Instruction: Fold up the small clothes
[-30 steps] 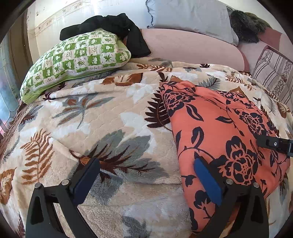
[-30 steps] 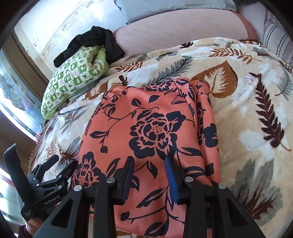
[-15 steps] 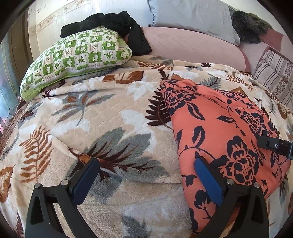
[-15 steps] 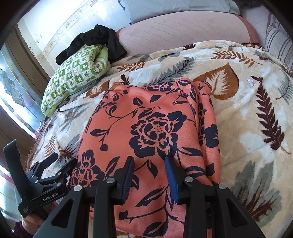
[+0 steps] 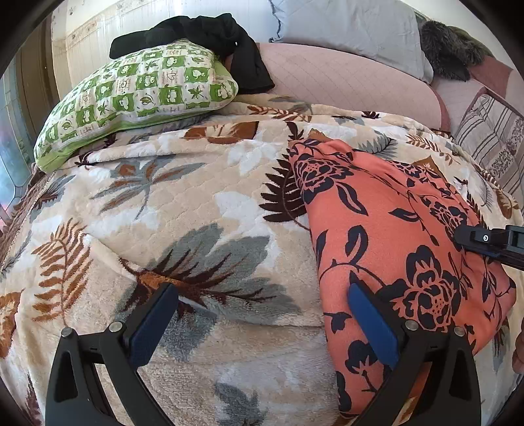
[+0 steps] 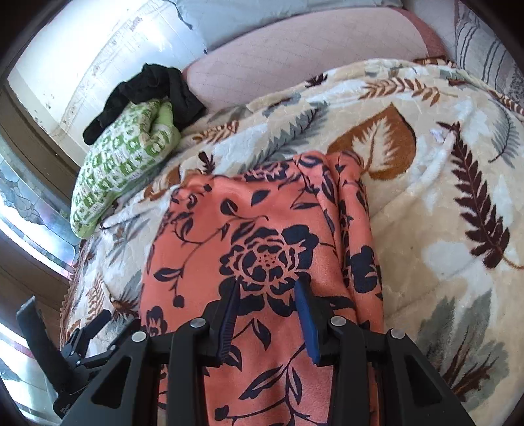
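An orange garment with dark floral print (image 5: 393,236) lies folded flat on the leaf-patterned blanket (image 5: 183,203); it also shows in the right wrist view (image 6: 262,249). My left gripper (image 5: 262,314) is wide open and empty, its right finger at the garment's near left edge. My right gripper (image 6: 268,314) is open, hovering over the garment's near middle with nothing between its pads. The right gripper's tip shows in the left wrist view (image 5: 484,241). The left gripper shows at the lower left of the right wrist view (image 6: 85,340).
A green-and-white patterned pillow (image 5: 137,98) with black clothing (image 5: 209,36) on it lies at the far left. A pink headboard cushion (image 5: 344,82), a grey pillow (image 5: 353,29) and a striped pillow (image 5: 491,137) are behind. A window (image 6: 29,209) is at left.
Both views have shifted slightly; the right gripper has moved a little forward over the garment. The garment has not moved, and both grippers stay open.
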`<state>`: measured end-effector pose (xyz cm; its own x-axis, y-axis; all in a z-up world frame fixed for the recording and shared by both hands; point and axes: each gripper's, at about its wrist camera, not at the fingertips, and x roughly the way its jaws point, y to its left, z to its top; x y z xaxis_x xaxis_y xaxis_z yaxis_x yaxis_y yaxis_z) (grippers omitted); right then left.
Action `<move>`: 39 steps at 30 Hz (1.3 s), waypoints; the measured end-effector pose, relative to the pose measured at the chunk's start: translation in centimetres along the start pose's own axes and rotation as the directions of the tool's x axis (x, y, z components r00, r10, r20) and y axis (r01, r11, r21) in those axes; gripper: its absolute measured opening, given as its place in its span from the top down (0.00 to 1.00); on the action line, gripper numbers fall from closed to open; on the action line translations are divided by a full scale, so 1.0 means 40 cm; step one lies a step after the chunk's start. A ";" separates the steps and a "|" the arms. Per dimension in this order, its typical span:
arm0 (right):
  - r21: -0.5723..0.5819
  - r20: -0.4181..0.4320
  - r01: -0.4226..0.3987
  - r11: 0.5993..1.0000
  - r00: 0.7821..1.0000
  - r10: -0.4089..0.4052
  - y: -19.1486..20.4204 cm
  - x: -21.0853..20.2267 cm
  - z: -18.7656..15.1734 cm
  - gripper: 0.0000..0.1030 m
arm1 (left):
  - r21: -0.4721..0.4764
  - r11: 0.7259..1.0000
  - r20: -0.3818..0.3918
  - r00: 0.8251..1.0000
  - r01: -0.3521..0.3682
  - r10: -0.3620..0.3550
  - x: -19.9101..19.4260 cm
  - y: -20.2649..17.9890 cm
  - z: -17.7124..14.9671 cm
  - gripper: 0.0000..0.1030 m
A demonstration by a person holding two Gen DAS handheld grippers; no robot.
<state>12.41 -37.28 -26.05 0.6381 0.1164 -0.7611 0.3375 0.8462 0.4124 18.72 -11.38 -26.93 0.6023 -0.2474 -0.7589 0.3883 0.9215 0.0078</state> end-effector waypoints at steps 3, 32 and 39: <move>0.019 -0.017 0.009 1.000 1.000 -0.009 0.010 -0.003 0.019 0.62 | -0.011 1.000 -0.009 1.000 0.005 -0.005 0.002 0.003 0.003 0.00; -0.004 -0.036 -0.220 0.975 0.975 0.220 0.170 0.165 0.186 0.53 | 0.008 1.000 0.004 1.000 -0.002 0.002 -0.003 -0.005 -0.003 0.00; -0.052 -0.130 -0.165 0.985 0.979 0.157 0.194 0.233 0.132 0.49 | 0.007 1.000 0.001 1.000 -0.003 0.003 -0.003 -0.004 -0.002 0.00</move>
<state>24.63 -32.39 -27.31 0.5874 0.3148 -0.7455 0.1914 0.8411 0.5059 18.53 -11.47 -26.90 0.6046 -0.2447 -0.7580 0.3914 0.9201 0.0152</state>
